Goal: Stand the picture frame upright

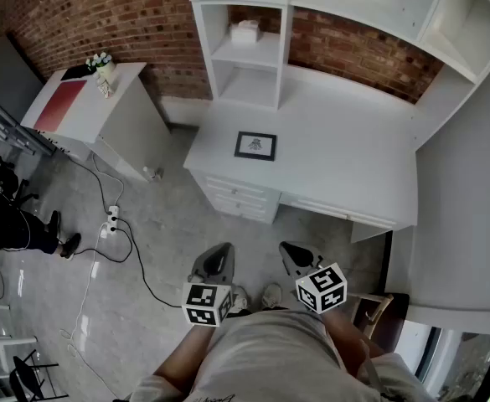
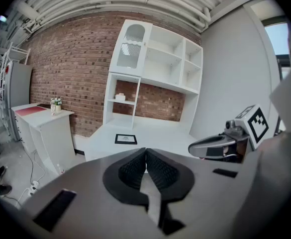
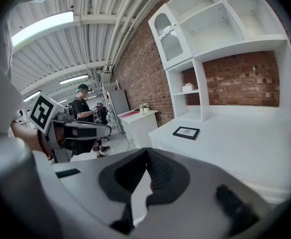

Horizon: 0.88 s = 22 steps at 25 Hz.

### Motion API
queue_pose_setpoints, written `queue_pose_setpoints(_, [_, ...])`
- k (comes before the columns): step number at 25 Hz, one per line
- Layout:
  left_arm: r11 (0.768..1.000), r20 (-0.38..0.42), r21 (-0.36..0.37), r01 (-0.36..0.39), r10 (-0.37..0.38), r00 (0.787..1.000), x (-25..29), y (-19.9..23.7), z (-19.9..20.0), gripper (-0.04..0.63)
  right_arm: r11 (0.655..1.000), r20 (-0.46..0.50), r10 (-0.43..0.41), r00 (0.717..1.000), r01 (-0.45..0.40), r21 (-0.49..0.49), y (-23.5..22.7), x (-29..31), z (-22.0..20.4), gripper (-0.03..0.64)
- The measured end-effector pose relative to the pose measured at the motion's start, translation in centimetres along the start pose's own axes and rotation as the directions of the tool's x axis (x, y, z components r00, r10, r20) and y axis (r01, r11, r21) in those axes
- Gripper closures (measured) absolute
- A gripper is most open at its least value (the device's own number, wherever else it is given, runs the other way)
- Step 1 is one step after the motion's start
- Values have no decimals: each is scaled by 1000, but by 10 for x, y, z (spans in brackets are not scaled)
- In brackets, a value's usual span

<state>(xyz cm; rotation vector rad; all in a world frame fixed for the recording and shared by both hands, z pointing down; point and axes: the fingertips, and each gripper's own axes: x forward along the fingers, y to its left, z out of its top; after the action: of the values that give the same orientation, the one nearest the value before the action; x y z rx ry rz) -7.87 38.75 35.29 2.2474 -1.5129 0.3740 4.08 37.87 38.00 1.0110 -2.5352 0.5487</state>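
Alas, picture frame (image 1: 255, 146) detail too small.

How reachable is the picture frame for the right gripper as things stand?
Probably not yet: the right gripper, jaws shut, hangs short of the desk; the picture frame lies flat, unobstructed.

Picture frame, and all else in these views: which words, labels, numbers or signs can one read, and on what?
Picture frame: dark print inside, too small to read.
Marker cubes: black and white squares only, no letters.
No readable text anywhere else.
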Motion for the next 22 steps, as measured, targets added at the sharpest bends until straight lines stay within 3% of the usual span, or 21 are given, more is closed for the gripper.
queue_pose_setpoints(17, [996,23,46,76,-77,997,-16,40,15,580,998,43,-59,997,58,23,41,34,24,588])
queue_pose_setpoints(22, [991,5,106,78,-79,997,-26,57,7,580,994,62,-102,993,100,33,54,44,29,588])
